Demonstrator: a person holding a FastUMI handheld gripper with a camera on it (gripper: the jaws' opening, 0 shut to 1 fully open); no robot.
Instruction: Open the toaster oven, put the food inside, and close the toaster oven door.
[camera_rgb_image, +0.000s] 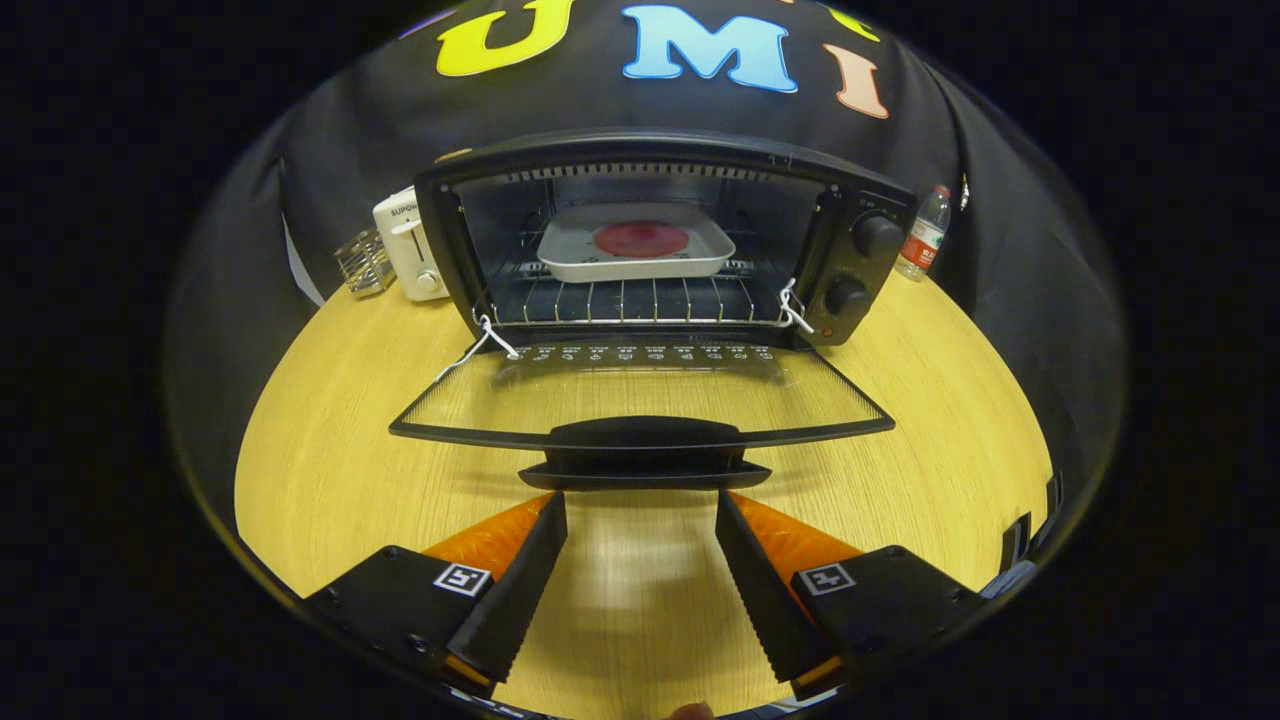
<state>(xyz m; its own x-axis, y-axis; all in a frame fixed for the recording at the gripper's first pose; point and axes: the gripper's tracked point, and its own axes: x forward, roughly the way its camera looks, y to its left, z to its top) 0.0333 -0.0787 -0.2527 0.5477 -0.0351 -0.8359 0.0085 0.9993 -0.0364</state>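
With door (640, 400) down flat, gripper (640, 505) is hovering level before its handle (640, 440).
Fingers spread wide, gripping nothing; round red food (642, 239) sitting in pale square tray (570, 255) on wire rack (640, 298).

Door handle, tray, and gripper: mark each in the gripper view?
door handle (645, 434): gripper view, middle of the bar on the open door's front edge.
tray (570, 250): gripper view, bare left floor beside the red food, on the oven rack.
gripper (641, 510): gripper view, open, midway between fingertips just short of the handle.
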